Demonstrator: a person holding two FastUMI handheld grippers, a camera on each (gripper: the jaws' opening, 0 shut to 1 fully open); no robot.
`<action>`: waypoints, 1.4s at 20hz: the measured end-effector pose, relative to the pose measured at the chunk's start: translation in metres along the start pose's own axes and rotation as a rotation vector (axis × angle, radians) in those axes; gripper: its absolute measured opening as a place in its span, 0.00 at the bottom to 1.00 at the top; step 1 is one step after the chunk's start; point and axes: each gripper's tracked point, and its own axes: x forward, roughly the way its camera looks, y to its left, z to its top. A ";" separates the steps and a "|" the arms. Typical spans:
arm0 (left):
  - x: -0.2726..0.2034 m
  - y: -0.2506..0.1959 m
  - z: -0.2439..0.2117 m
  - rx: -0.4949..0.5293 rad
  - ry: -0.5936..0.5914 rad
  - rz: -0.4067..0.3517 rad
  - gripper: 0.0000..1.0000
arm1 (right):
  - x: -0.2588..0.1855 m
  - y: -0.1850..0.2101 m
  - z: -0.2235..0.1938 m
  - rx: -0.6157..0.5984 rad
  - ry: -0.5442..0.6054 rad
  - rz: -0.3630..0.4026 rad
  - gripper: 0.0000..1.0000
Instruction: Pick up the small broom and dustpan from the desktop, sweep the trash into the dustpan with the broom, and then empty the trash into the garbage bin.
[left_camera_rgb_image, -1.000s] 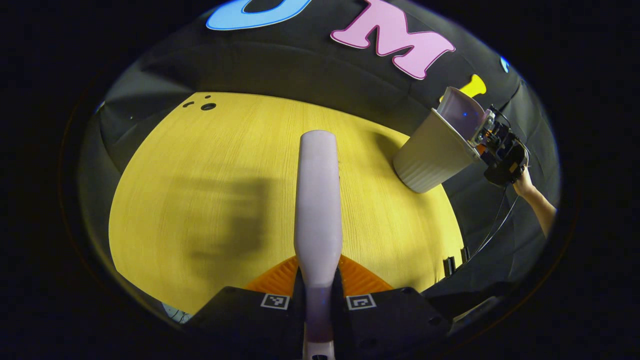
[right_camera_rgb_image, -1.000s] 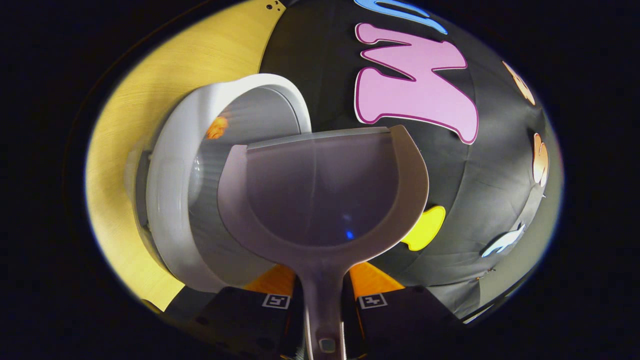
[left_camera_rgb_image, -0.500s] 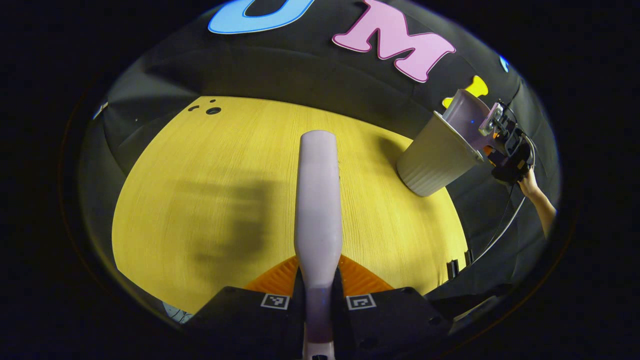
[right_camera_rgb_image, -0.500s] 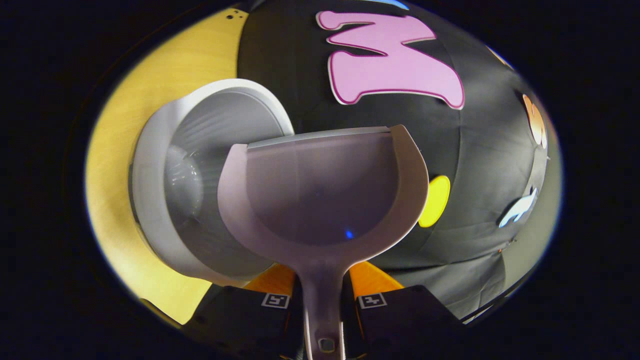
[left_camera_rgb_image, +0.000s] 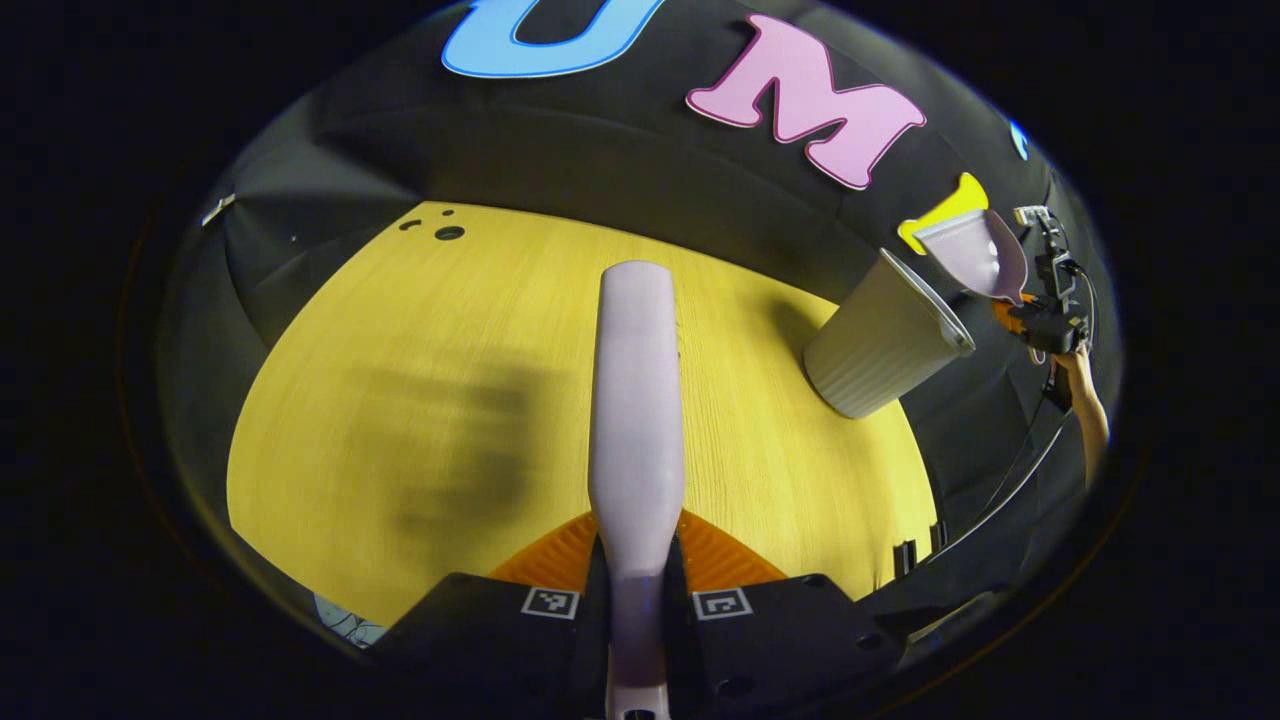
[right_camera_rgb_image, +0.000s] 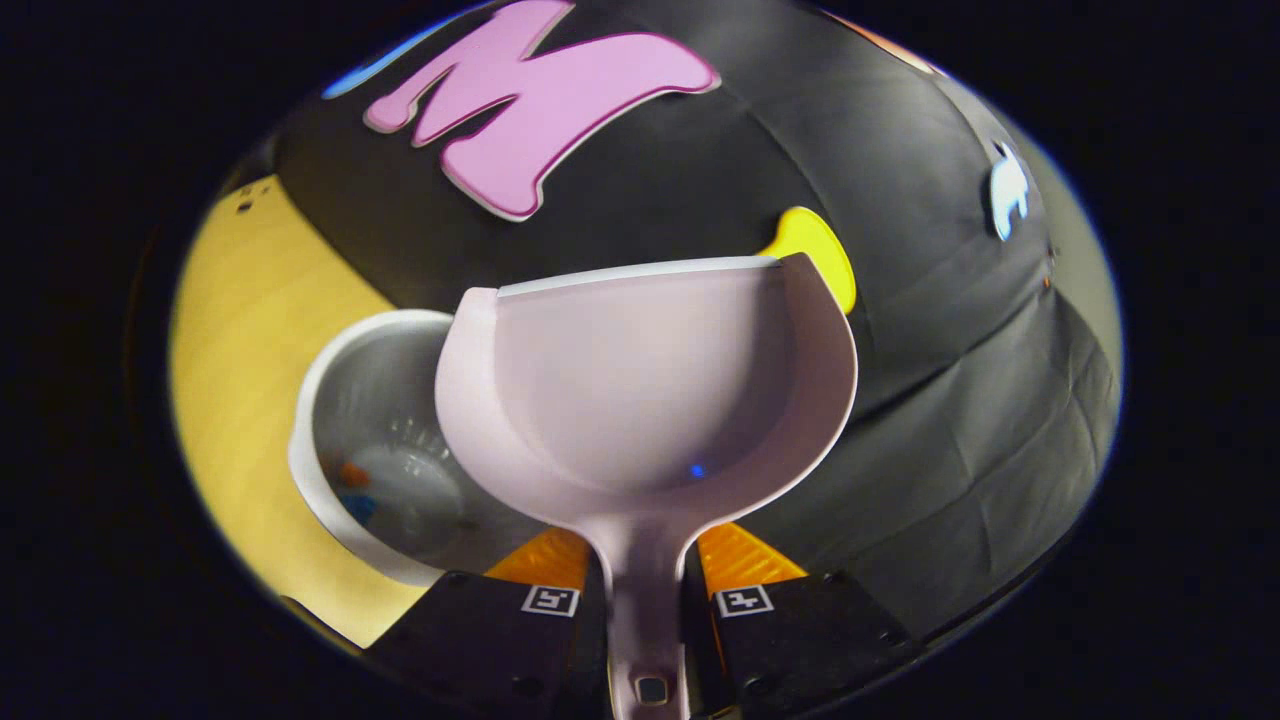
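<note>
Clamping down tight, our right gripper (right_camera_rgb_image: 641, 610) has both fingers pressed on the dustpan (right_camera_rgb_image: 645, 395) handle at the bottom centre of the right gripper view. A second ago the pan was tipped over the garbage bin (right_camera_rgb_image: 375, 470) mouth; now it's lifted up and clear, and its scoop looks empty. Trash bits (right_camera_rgb_image: 353, 485) sit at the bin's bottom, lower left, so we reckon the dump is done. Our left gripper (left_camera_rgb_image: 637, 605) is squeezed on the broom (left_camera_rgb_image: 636, 400), held over the desktop (left_camera_rgb_image: 420, 400), bin at right.
</note>
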 end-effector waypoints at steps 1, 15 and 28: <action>0.000 0.003 0.004 0.004 -0.019 0.017 0.30 | -0.003 -0.002 0.007 0.070 0.002 0.018 0.40; -0.021 0.040 0.021 0.135 -0.155 0.151 0.28 | -0.031 0.011 0.056 0.583 -0.039 0.319 0.34; 0.011 0.044 -0.024 0.147 -0.044 0.101 0.28 | -0.078 0.125 -0.001 0.536 0.201 0.642 0.41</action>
